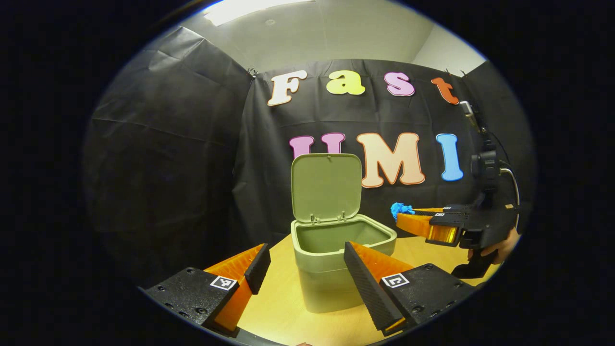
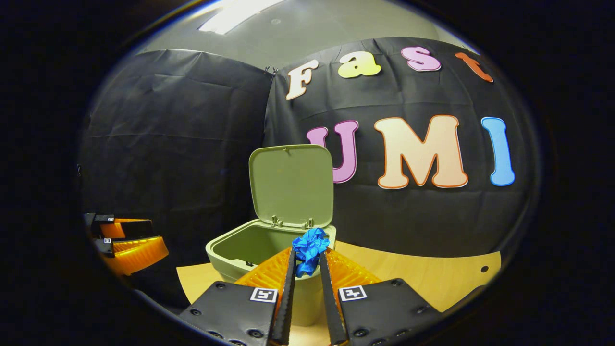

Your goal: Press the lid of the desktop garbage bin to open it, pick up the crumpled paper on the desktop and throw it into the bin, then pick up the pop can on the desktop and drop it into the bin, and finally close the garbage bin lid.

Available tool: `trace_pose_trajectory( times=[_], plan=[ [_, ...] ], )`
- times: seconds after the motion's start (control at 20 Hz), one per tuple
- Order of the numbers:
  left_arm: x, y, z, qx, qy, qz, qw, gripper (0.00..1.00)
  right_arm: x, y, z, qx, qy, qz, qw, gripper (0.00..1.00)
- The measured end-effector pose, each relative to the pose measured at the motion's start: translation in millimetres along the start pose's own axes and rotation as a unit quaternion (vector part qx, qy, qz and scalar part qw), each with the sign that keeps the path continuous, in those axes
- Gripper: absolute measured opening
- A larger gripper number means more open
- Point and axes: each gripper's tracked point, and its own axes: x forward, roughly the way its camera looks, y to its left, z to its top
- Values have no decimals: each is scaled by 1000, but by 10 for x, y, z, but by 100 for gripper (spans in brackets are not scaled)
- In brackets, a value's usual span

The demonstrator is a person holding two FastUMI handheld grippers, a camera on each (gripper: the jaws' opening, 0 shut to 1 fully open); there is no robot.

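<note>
Right gripper view: nearest, right gripper clamped on the blue crumpled paper, held just short of the green garbage bin, near its front rim. Left gripper spread wide, empty, just before the bin. Beyond, lid standing upright. Paper-dropping step in hand; next, likely carry over the opening, then release.

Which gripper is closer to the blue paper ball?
Right. The right gripper holds the crumpled paper beside the bin's rim. The left gripper is open, facing the bin's front, apart from it.
</note>
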Motion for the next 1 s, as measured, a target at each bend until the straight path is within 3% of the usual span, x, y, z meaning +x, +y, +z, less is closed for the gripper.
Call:
trace_pose_trajectory(
  times=[0.2,0.35,0.7,1.0],
  plan=[
    [55,67,-97,-8,11,-7,1000,94,234,165,-211,-8,19,7,1000,31],
    [84,58,-136,-14,14,-15,1000,93,254,158,-256,-13,18,-8,1000,100],
    [167,-227,-89,-21,4,-42,999,94,-244,-289,277,-29,-62,-64,996,98],
    [258,-785,0,-23,-7,-84,996,93,-876,-928,469,-30,-76,-121,989,98]
  ],
)
